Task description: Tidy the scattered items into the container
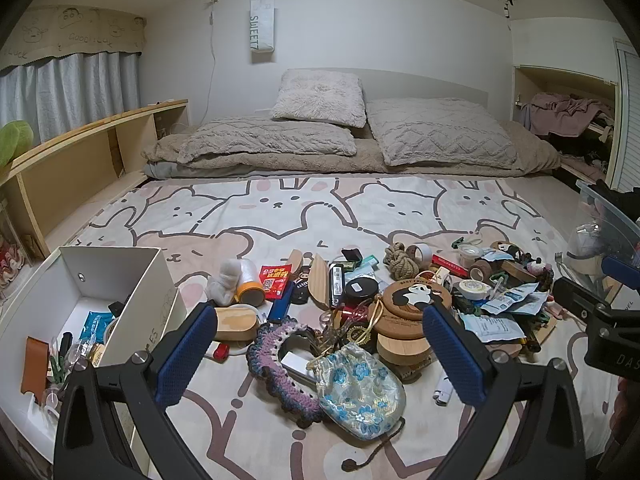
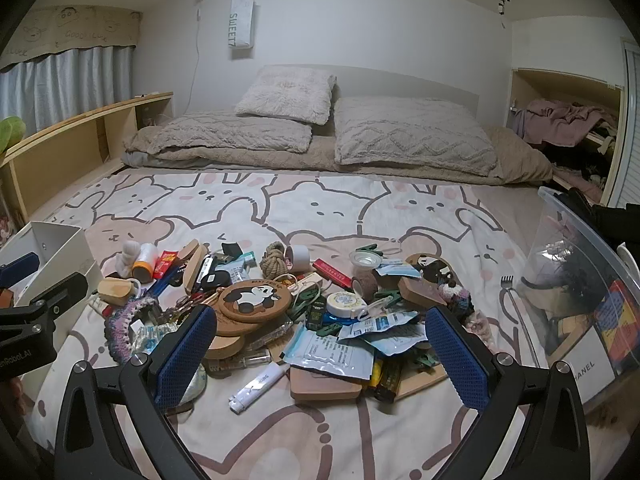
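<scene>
Bedsheet [image 1: 280,216] with cartoon animals under clutter, pillows [image 1: 320,98] beyond; both hand-held grippers [image 1: 320,344] [image 2: 320,354] spread apart, empty.

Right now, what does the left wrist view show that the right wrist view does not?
Only the left wrist view looks into the white box, where a blue packet and a brown leather piece already lie, and it shows the whole floral pouch.

Only the right wrist view shows the fork and the contents of the clear plastic bin.

Both share the panda coaster in the pile on the bedsheet, the white lighter, and both grippers, left gripper and right gripper, open and empty.
</scene>
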### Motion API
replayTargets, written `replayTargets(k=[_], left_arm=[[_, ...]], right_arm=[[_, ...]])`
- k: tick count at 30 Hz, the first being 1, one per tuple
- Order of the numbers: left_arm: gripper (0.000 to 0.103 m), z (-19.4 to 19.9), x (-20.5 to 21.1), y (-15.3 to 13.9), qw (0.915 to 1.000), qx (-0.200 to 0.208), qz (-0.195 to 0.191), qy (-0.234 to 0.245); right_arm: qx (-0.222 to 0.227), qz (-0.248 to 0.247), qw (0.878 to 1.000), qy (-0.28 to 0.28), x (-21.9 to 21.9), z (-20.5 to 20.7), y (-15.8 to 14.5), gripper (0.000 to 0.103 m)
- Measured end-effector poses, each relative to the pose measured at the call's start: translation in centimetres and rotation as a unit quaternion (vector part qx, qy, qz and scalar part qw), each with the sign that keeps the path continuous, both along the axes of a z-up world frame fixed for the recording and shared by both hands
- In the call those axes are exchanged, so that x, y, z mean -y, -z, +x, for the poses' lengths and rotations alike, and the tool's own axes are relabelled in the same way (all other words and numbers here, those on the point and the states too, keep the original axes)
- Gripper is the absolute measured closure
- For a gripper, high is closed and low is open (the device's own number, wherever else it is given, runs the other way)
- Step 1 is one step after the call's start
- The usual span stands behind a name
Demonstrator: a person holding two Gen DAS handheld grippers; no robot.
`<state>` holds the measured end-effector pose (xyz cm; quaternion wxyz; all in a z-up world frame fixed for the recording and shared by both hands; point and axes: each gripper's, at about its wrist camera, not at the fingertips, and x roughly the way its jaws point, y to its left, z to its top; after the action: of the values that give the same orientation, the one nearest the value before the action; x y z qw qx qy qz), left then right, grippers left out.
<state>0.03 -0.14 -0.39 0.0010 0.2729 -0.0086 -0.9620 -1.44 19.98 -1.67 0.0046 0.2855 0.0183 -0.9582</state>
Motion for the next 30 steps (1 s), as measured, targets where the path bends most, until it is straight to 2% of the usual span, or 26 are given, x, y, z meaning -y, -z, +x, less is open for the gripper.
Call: replayTargets(k=[22,30], left_arm=[[0.0,-0.1,-0.1,0.8,1.0,0.005,0.003,-0.002],[0.0,0.0,0.7,1.8,0.9997,0.01,0.015,-0.016]], right_arm=[[0.004,-0.001,1.0,-0.001,-0.1,-0.1,0.5,0.0],[0.016,-0.007,1.0,0.024,-1.6,-0.8,1.0,0.0]])
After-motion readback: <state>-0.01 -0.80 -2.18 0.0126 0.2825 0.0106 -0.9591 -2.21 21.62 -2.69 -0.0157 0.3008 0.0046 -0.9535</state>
